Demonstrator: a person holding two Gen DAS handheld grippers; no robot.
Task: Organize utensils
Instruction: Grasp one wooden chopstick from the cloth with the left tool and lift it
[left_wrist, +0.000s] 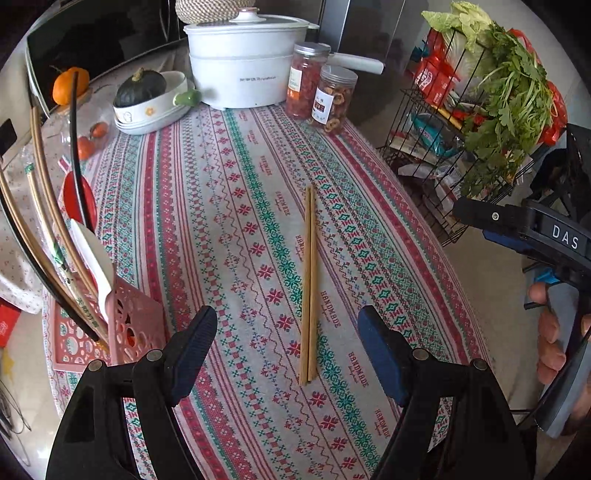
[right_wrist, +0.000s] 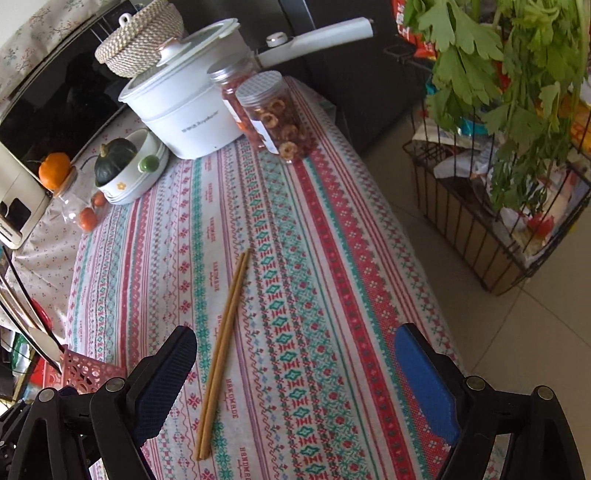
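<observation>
Two chopsticks (left_wrist: 309, 284), two jars (left_wrist: 321, 86), one pot (left_wrist: 243, 62)

A cloth-covered table in a daylit kitchen corner

The patterned tablecloth (left_wrist: 258, 166) reaches the table's right edge; beside it, a wire rack (right_wrist: 480, 236) stands on pale, possibly tiled floor (right_wrist: 517, 332).

The word "HANDMADE" ran repeatedly along the stripes of the tablecloth (left_wrist: 258, 206) (upside down in the right wrist view). White letters "DAS" stood on the black gripper (left_wrist: 480, 221) at the right edge. The pot's (left_wrist: 243, 66) label was too small to read.
</observation>
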